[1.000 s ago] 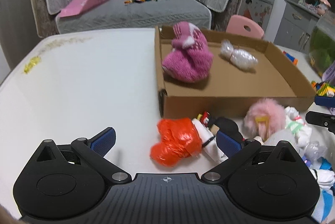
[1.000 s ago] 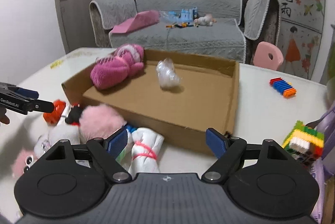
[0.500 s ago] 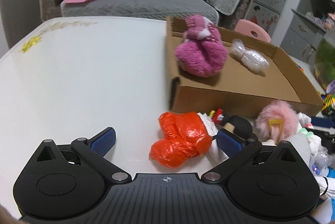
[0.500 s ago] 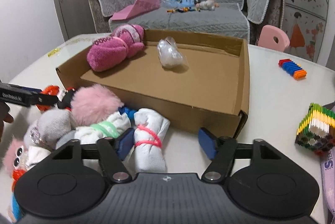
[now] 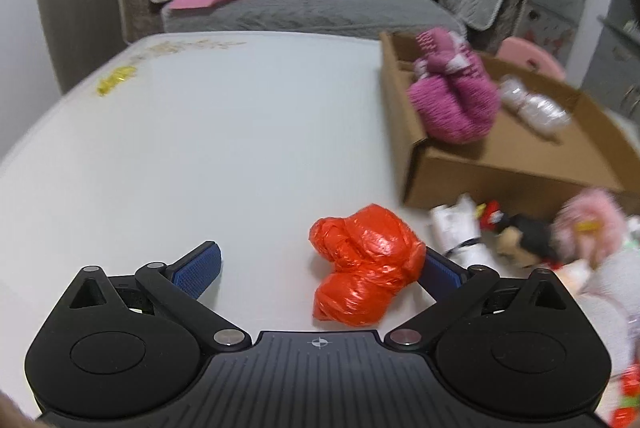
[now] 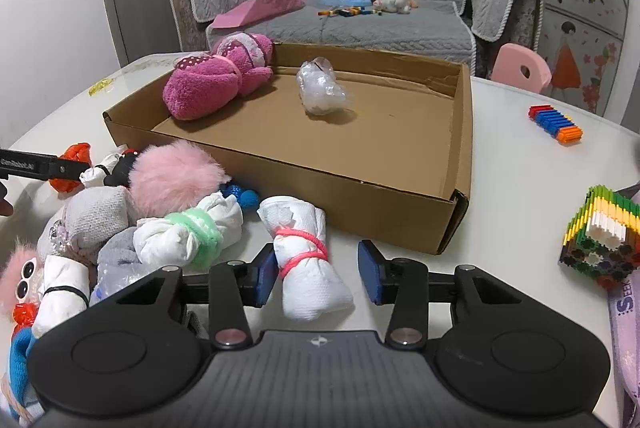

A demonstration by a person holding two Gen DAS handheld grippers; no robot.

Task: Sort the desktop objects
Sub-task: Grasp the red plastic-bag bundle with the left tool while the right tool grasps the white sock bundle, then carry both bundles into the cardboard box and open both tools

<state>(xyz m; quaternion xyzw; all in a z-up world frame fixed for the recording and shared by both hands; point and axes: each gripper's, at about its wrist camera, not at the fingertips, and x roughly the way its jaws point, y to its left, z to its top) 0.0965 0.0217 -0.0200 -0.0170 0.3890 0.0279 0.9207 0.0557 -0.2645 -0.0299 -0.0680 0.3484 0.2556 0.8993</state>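
My left gripper is open, with a crumpled red plastic bag on the table between its fingers, against the right pad. My right gripper is open around a white cloth roll tied with a pink band, which touches the left pad. A cardboard tray holds a magenta towel bundle and a clear plastic bundle. A pile of soft items lies left of the right gripper: a pink pompom and a white roll with a green band.
Coloured block toys lie on the table at right: a striped one and a green-yellow one. A grey sofa stands behind the white table. A pink chair back shows beyond the tray.
My left gripper has moved forward so the red bag now lies between its fingers. My right gripper has come down and forward around the pink-banded roll, its jaws narrowed.
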